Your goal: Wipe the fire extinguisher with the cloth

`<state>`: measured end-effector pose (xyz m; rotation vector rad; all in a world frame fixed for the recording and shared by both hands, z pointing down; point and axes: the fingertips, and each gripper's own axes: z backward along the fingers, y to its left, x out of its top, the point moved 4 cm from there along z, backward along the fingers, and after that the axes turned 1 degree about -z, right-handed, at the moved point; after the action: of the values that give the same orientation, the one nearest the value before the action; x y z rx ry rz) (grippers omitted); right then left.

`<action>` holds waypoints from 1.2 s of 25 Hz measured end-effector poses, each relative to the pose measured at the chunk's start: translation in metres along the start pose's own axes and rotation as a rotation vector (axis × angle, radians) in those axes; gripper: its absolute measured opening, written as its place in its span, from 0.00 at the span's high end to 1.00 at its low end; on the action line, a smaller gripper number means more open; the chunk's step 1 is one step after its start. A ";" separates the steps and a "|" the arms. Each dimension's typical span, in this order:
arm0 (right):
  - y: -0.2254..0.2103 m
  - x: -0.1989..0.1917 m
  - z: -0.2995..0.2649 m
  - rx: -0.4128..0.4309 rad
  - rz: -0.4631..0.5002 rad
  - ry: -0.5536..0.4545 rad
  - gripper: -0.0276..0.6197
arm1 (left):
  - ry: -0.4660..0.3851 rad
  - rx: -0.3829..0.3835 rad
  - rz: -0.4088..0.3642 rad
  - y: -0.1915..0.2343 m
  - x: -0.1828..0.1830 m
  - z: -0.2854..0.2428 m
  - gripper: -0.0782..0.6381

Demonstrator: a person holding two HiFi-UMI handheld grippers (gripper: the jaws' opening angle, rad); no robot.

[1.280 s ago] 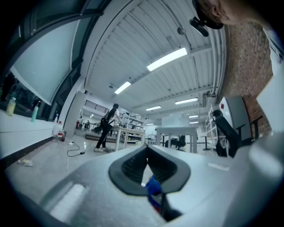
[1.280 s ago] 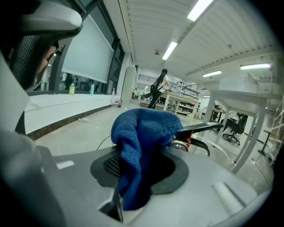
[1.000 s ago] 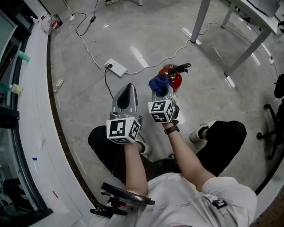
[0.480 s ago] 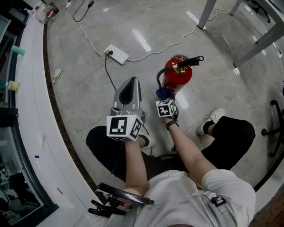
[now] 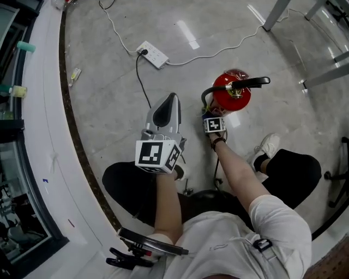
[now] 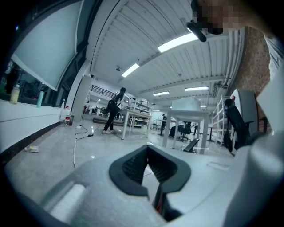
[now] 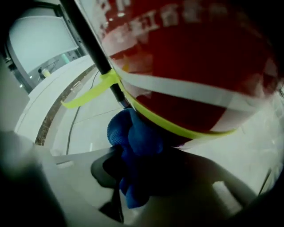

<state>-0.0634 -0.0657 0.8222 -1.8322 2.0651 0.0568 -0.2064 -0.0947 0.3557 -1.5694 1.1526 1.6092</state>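
A polished grey concrete floor fills the head view, with a white power strip and its cable lying at the far left and metal table legs at the far right. The red fire extinguisher stands upright on the floor just beyond the person's right arm, its black lever pointing right.

The right gripper is clenched on a bunched blue cloth. In the right gripper view the cloth presses against the red cylinder beside the black hose and a yellow-green strap.

A second ago this gripper held the cloth up by the valve and lever at the top of the extinguisher. Half a second ago it was already lower, and now it sits on the near side, below the head, so that in the head view the cloth is almost hidden behind the marker cube. That reads as a downward wiping stroke along the near side, so the wipe is under way. The far side and right side look not yet reached.

The left gripper has kept its place, raised to the left of the extinguisher and clear of it. Its jaws are closed together on nothing.
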 end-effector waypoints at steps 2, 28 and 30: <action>0.003 -0.005 0.010 0.022 0.083 -0.020 0.77 | -0.014 0.023 -0.002 0.000 0.004 0.000 0.89; 0.098 0.100 0.326 0.159 0.462 -0.792 0.76 | -0.146 0.041 -0.032 -0.058 0.033 0.038 0.89; 0.084 0.081 0.276 0.142 0.403 -0.691 0.76 | -0.146 0.041 -0.033 -0.057 0.032 0.041 0.89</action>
<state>-0.0810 -0.0534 0.5233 -1.0699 1.8207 0.5509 -0.1780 -0.0384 0.3110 -1.4122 1.0698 1.6389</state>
